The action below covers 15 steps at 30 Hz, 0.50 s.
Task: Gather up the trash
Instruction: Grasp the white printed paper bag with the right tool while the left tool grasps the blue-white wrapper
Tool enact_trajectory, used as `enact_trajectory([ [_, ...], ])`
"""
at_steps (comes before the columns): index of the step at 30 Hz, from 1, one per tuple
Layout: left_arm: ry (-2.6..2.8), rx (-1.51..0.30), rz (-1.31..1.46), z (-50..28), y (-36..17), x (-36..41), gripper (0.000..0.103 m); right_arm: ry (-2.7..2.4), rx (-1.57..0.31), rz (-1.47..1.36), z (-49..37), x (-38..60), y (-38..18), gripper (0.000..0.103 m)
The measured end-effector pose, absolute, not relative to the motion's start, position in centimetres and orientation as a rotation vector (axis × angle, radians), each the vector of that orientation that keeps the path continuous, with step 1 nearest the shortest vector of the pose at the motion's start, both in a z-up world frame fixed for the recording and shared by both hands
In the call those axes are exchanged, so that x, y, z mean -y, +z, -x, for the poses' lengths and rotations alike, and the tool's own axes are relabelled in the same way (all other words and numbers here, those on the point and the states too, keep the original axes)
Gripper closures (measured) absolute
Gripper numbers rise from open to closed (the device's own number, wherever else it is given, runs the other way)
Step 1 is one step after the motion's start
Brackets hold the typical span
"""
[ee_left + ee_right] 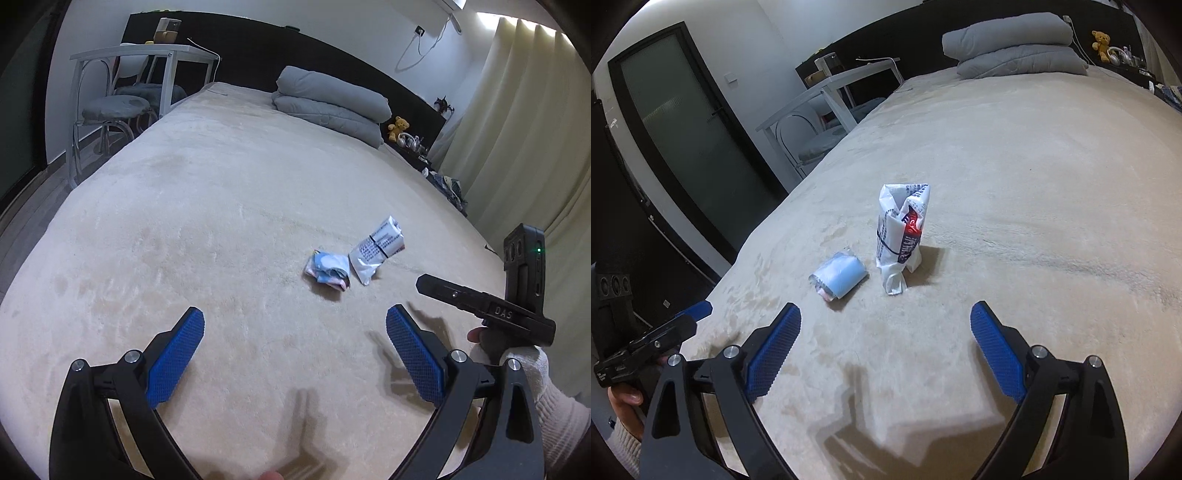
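Note:
Two pieces of trash lie on the beige bed cover (221, 206). A crumpled light-blue wrapper (327, 271) (839, 277) lies next to a white printed packet bound with a black band (376, 248) (901, 236). My left gripper (295, 328) is open and empty, short of the wrappers and a little left of them. My right gripper (886, 325) is open and empty, just short of both pieces. In the left wrist view the right gripper's body (491, 310) shows at the right edge. In the right wrist view the left gripper (657, 339) shows at the left edge.
A folded grey quilt (332, 103) (1015, 48) lies at the head of the bed. A white table (147, 55) and chairs (114, 107) stand to the left of the bed. A dark door (687, 140) is on the left. Curtains (524, 122) hang on the right, with a cluttered nightstand (410, 144).

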<state>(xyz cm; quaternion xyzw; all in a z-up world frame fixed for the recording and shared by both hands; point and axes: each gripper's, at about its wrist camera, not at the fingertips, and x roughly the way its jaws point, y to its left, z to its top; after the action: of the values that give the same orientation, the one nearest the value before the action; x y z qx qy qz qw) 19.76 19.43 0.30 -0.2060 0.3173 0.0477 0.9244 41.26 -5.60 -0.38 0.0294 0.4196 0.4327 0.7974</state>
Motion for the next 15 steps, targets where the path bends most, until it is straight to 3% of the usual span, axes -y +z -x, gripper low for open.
enact_trajectory([
  [7,0.113,-0.643,0.499,-19.5,-0.5,-21.9,0.007,0.885,-0.924,-0.093,-44.9,1.6,-1.7,0.019],
  [10,0.105,-0.662,0.461,-19.6,-0.8,-21.9,0.007,0.875,-0.946,-0.078,-45.7,0.2,-2.4,0.036],
  [11,0.108,-0.667,0.458,-19.7,-0.9,-22.0,0.007,0.873,-0.949,-0.067,-45.8,-0.1,-2.6,0.055],
  [12,0.107,-0.669,0.466,-19.8,-1.0,-22.2,0.007,0.869,-0.951,-0.064,-45.8,-0.1,-2.7,0.066],
  [15,0.109,-0.668,0.484,-19.9,-1.2,-22.5,0.007,0.884,-0.941,-0.079,-45.4,0.6,-2.1,0.066],
])
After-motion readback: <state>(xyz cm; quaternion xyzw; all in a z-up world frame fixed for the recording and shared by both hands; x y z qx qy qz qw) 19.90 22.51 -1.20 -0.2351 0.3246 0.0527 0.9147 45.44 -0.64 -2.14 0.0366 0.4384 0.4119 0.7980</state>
